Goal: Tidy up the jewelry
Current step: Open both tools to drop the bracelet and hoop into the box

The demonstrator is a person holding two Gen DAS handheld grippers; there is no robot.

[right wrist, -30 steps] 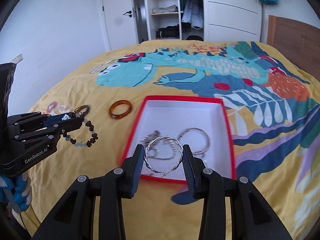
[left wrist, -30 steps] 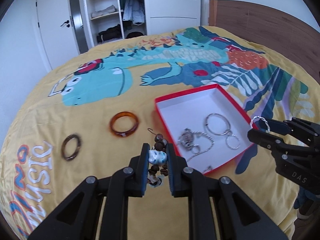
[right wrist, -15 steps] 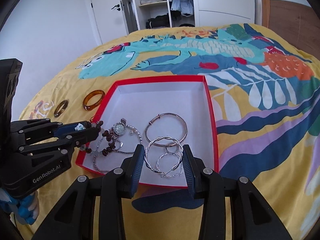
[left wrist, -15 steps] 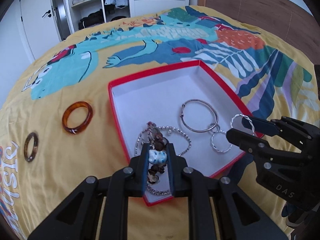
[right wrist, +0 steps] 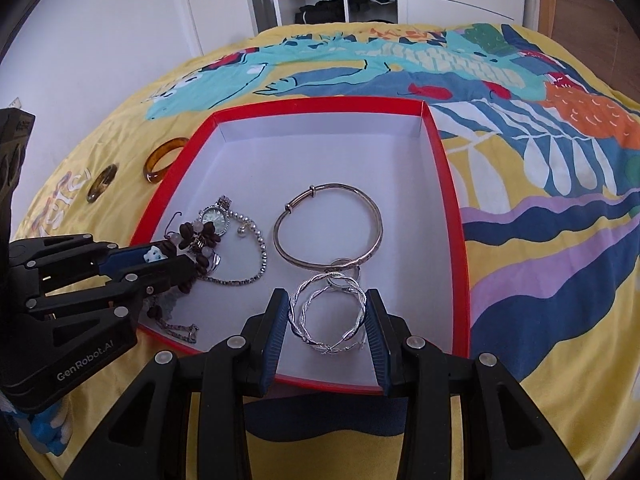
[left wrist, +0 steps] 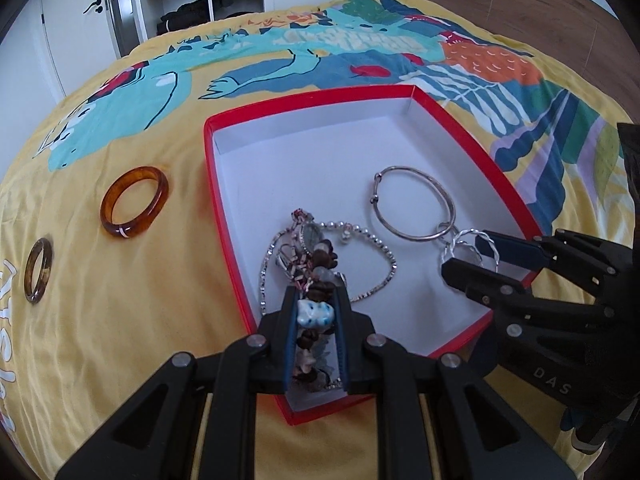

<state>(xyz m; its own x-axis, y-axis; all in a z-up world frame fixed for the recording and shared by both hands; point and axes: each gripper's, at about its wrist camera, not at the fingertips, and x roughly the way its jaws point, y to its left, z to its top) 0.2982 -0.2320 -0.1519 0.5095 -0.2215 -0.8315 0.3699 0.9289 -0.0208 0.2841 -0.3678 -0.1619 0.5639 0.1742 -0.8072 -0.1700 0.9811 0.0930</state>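
A red box with a white inside [left wrist: 312,100] [right wrist: 320,106] lies on the bed. In it are a plain silver bangle [left wrist: 414,206] [right wrist: 328,232], a watch with a beaded chain [left wrist: 310,236] [right wrist: 214,218] and a small ring [right wrist: 342,278]. My left gripper [left wrist: 316,314] [right wrist: 176,258] is shut on a brown bead bracelet with a white-blue charm [left wrist: 316,314] [right wrist: 156,256], low over the box's near left corner. My right gripper [right wrist: 328,320] [left wrist: 472,256] is shut on a twisted silver bangle [right wrist: 328,320] [left wrist: 470,244], inside the box at its near right.
An amber bangle [left wrist: 134,200] [right wrist: 164,160] and a smaller dark brown ring [left wrist: 38,264] [right wrist: 102,182] lie on the yellow dinosaur bedspread [left wrist: 120,320] left of the box. A wardrobe and a door stand beyond the bed. A wooden headboard [left wrist: 520,4] is at the right.
Both grippers have moved forward and down from outside the box to low over its near edge. Each still holds its piece.
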